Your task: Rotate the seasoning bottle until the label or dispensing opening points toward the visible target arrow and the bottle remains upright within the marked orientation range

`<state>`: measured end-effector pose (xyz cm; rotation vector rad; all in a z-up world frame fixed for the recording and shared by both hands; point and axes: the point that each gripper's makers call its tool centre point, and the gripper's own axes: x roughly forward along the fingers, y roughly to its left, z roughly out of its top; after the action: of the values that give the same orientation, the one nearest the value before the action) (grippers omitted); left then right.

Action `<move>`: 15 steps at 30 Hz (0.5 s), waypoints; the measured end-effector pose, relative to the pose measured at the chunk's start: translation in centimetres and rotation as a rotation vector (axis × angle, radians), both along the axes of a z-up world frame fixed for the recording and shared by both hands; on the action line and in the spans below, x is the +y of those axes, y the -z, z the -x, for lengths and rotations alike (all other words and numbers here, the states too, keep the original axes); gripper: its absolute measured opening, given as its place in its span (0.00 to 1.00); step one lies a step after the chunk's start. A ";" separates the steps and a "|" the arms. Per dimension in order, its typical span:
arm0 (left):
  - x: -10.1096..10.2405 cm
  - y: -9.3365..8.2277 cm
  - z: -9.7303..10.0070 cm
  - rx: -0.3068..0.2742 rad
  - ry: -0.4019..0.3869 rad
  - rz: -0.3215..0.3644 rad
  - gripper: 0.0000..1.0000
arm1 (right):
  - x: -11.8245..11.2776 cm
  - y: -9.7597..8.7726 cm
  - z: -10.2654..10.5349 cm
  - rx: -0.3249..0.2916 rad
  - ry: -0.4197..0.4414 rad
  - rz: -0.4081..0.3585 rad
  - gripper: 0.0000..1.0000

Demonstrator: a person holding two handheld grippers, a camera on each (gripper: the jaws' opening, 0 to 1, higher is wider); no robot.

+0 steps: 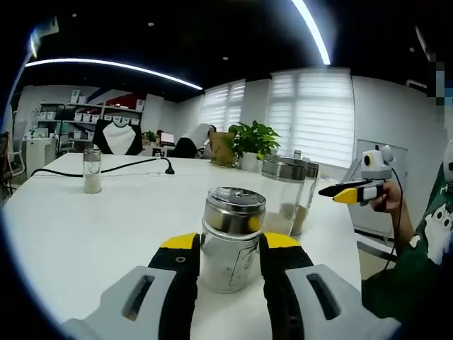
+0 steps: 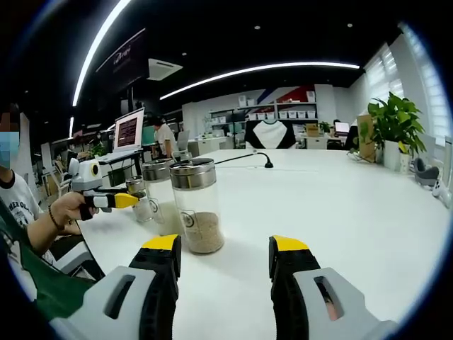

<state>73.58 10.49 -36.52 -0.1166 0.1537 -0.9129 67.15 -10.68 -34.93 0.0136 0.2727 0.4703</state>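
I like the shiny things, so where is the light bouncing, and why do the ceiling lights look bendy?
In the left gripper view, the steel cap of the seasoning bottle between the jaws mirrors the room and a yellow jaw tip. The ceiling light strip curves because of the fisheye lens. In the right gripper view, the white table gleams softly and the light strip bends too.
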 end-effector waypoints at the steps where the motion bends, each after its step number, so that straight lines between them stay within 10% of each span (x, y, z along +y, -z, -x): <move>1: -0.1 0.0 0.2 0.002 0.006 0.003 0.38 | 0.0 0.0 0.0 0.001 0.001 0.001 0.50; 15: 0.9 -1.0 1.7 -0.051 -0.038 -0.041 0.49 | 0.0 0.2 0.0 0.010 0.002 0.005 0.49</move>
<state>71.92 11.44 -35.52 -0.0586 0.1223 -0.8732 67.14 -10.69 -35.15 0.0116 0.2836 0.4679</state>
